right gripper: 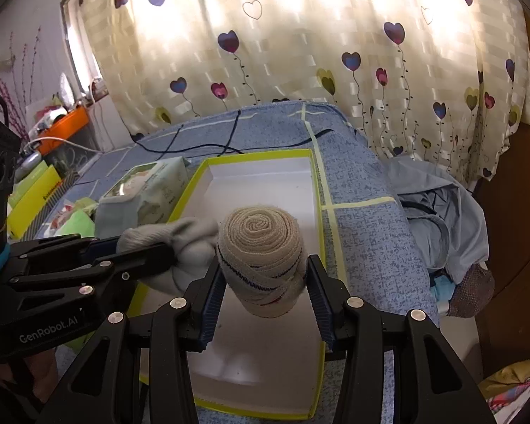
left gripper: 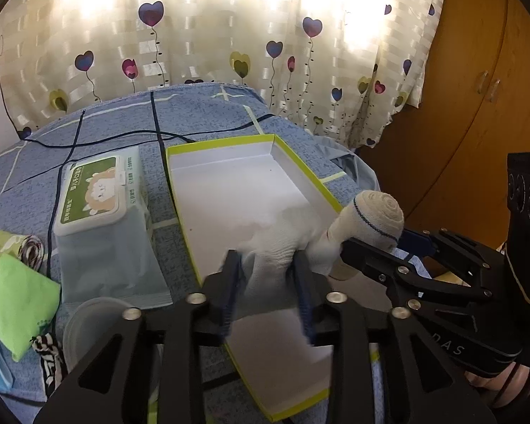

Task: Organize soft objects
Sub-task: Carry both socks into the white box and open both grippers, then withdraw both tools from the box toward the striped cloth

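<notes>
My left gripper [left gripper: 266, 265] is shut on a white knitted sock [left gripper: 275, 243] and holds it over the white box with a green rim [left gripper: 300, 162]. My right gripper [right gripper: 263, 275] is shut on a rolled beige bandage [right gripper: 261, 243] with a dark blue stitched line, also over the box [right gripper: 314, 190]. The bandage [left gripper: 374, 215] shows in the left wrist view at the box's right edge, touching the sock. In the right wrist view the sock [right gripper: 180, 243] sits in the left gripper [right gripper: 148, 251], just left of the roll.
The box lies on a blue patterned bed [left gripper: 201, 113]. A wet-wipes pack [left gripper: 99, 205] stands left of it, with a green cloth [left gripper: 21, 293], a striped item [left gripper: 49, 357] and a clear lid [left gripper: 95, 321] nearby. Blue clothing [right gripper: 441, 212] hangs off the bed's right side. Curtains [left gripper: 229, 35] are behind.
</notes>
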The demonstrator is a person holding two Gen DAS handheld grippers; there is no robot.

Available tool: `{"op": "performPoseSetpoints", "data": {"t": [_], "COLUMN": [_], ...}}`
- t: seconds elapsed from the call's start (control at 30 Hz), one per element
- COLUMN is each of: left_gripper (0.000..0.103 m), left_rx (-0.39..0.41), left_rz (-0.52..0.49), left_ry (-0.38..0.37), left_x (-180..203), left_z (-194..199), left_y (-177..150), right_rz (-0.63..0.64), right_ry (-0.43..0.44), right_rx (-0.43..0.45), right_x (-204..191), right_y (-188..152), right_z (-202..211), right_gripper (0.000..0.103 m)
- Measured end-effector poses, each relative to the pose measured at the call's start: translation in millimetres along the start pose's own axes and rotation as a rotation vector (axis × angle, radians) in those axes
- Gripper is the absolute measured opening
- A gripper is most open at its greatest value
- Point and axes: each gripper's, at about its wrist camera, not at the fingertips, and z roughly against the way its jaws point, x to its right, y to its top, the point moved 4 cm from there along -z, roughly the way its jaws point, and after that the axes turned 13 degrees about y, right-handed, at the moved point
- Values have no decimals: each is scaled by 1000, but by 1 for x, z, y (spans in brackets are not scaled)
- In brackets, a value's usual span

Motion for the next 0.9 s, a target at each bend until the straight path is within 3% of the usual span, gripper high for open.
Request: {"op": "performPoseSetpoints", "data": {"t": [0.03, 0.37, 0.4, 0.47, 0.5, 0.53, 0.9], "left_gripper": [44, 45, 45, 45, 45, 45, 45], "left_rx": [5, 57, 65, 77, 80, 84, 116], "left_rz": [3, 35, 36, 41, 45, 49, 87], "left_ry": [-4, -3, 0, 2, 0, 0, 3], "left_x": [-1, -14, -16, -19, -22, -24, -47], "left_z": [0, 19, 23, 29, 31, 34, 58], "left_y": [1, 4, 4, 4, 3, 3, -5], "right_rz": [-1, 1, 4, 8, 13, 20, 34], "right_ry": [-2, -18, -21, -24, -30, -33, -2], "right_rx": [-1, -33, -34, -39, -34, -23, 58], "right_x": [1, 4, 4, 4, 3, 1, -13], "right_y": [0, 6, 9, 15, 18, 20, 26], "right_z": [-1, -14, -17, -22, -23, -22, -3], "right_gripper": [45, 45, 48, 60, 72, 75, 75]}}
